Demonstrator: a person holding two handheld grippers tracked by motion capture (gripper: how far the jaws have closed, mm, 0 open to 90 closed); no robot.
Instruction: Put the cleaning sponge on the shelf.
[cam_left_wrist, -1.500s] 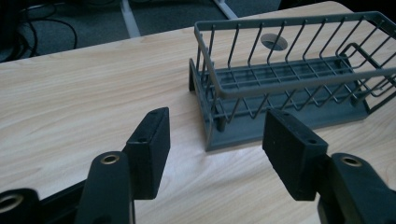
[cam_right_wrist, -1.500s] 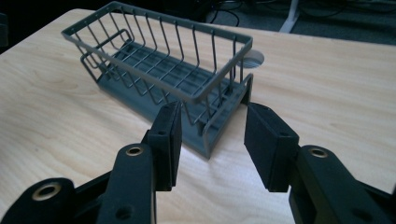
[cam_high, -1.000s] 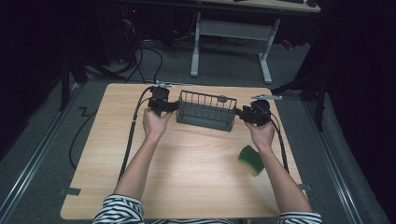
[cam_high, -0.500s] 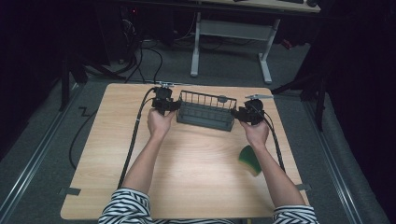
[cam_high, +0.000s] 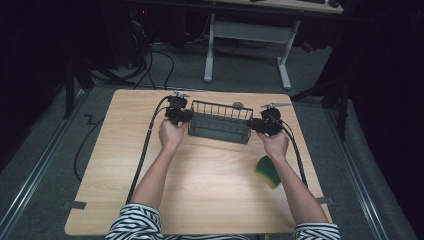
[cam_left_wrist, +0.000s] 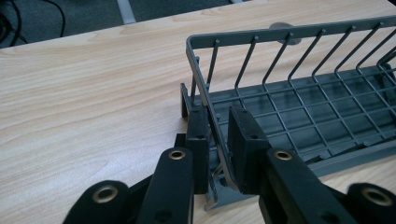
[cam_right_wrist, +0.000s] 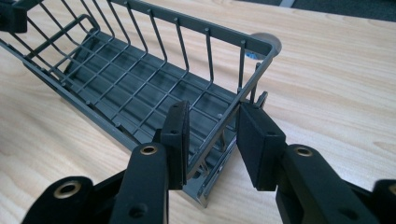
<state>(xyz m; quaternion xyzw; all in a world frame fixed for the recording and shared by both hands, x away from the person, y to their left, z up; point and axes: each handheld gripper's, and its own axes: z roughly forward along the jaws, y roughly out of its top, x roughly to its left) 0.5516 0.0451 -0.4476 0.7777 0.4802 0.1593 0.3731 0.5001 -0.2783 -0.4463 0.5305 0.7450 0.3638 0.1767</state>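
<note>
Wire and flat bar make up the dish rack, a long, shallow, dark grey basket that lies across the far half of the wooden table. Its floor is an open grid of thin rods, its far wall a row of slim upright wires under a flat top rail with rounded corners, and the finish looks matte and smooth. The table is pale laminate with a fine, straight grain.

The left gripper has just been closing and now clamps the rack's left end wall, the rail running between its blocky black pads. The right gripper has just been closing too; its pads stand on either side of the rack's right end wall, clenched on it, though a narrow gap shows at one pad. In the high view each hand sits just beside its own end of the rack.

A green and yellow sponge, soft-edged and wedge-like, lies nearer the person than the rack's right end, well apart from it.
</note>
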